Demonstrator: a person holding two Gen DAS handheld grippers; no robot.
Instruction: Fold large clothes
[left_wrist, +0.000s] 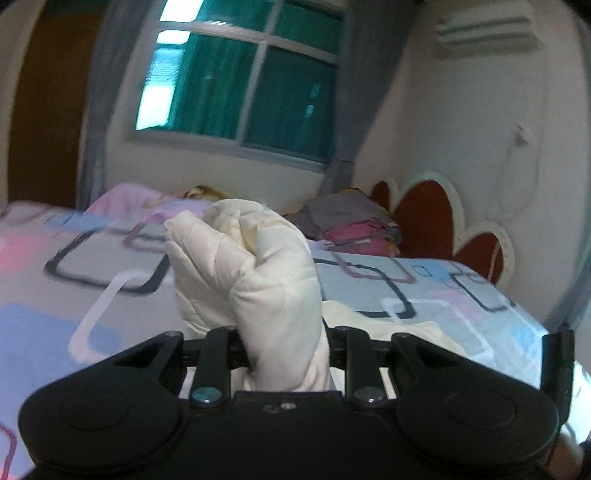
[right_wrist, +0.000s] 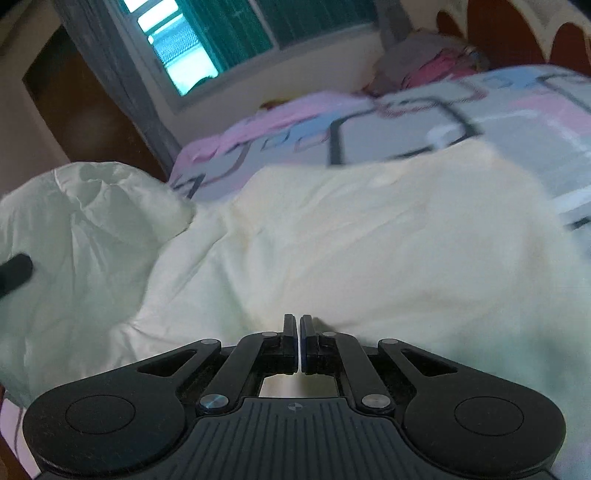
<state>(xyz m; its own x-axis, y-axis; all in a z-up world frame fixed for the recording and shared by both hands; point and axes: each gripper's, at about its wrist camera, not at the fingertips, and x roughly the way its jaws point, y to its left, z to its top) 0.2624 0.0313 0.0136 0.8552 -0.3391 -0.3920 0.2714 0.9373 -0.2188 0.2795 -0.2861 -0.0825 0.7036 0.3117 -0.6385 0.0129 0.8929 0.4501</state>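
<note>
A large cream padded garment (right_wrist: 369, 229) lies spread over the bed. My left gripper (left_wrist: 284, 332) is shut on a thick bunch of the cream garment (left_wrist: 258, 266), which stands up between its fingers and hides the tips. In the right wrist view that bunch (right_wrist: 92, 221) is raised at the left, with a black finger (right_wrist: 14, 273) of the left gripper poking out beside it. My right gripper (right_wrist: 299, 325) is shut, its two pads together, low over the garment's near part. Whether a thin edge of cloth is pinched there does not show.
The bed (left_wrist: 92, 280) has a sheet with pink, blue and black squares. A pile of folded clothes (left_wrist: 351, 225) sits by the red and white headboard (left_wrist: 443, 229). A pink cloth (left_wrist: 125, 195) lies under the window (left_wrist: 240, 85). The bed's corner (left_wrist: 532, 325) drops off at right.
</note>
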